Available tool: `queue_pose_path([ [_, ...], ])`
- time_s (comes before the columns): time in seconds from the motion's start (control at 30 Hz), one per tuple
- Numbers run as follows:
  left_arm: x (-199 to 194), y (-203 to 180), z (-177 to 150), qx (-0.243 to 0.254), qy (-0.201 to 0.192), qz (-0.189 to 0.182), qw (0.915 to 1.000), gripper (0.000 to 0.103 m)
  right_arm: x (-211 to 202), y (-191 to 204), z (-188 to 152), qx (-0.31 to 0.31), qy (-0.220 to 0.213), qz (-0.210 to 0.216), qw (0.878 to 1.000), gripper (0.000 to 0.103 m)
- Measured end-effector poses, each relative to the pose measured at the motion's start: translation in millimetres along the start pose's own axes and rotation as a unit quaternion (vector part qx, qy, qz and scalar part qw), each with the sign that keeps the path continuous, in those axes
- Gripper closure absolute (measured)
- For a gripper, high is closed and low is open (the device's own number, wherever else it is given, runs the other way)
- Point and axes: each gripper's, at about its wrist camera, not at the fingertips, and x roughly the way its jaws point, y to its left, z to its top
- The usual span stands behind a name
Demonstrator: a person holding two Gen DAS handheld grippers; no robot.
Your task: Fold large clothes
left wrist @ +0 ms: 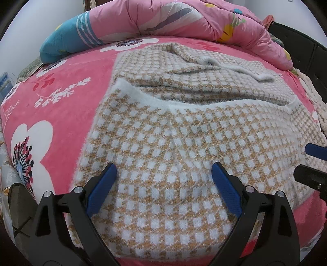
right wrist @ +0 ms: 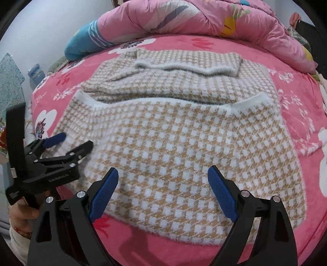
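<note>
A fuzzy tan-and-white checked sweater (left wrist: 163,147) (right wrist: 173,143) lies flat on the pink flowered bedspread (left wrist: 67,98) (right wrist: 296,106). Its near part is folded up, so a white ribbed hem band (left wrist: 184,105) (right wrist: 249,104) runs across the middle. A sleeve with a white cuff (left wrist: 247,71) (right wrist: 184,68) lies across the far part. My left gripper (left wrist: 164,169) (right wrist: 75,140) hangs open over the sweater's near left area with nothing between its blue pads. My right gripper (right wrist: 163,173) (left wrist: 310,163) is open over the near edge, also holding nothing.
A heaped pink quilt (left wrist: 184,18) (right wrist: 204,16) with a blue patch (left wrist: 61,43) lines the far side of the bed. Dark furniture (left wrist: 302,45) stands at the right. A hand (right wrist: 22,212) holds the left gripper. A blue-capped container (right wrist: 35,73) sits beyond the bed's left edge.
</note>
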Motion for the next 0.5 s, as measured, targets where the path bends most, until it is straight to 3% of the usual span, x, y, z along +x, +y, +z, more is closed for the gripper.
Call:
queue_pose_path([
  [0.5,1,0,-1,0.002,0.0,-0.002,1.0,0.012,8,3,-6,-0.005,0.009,0.007,1.0,0.016],
])
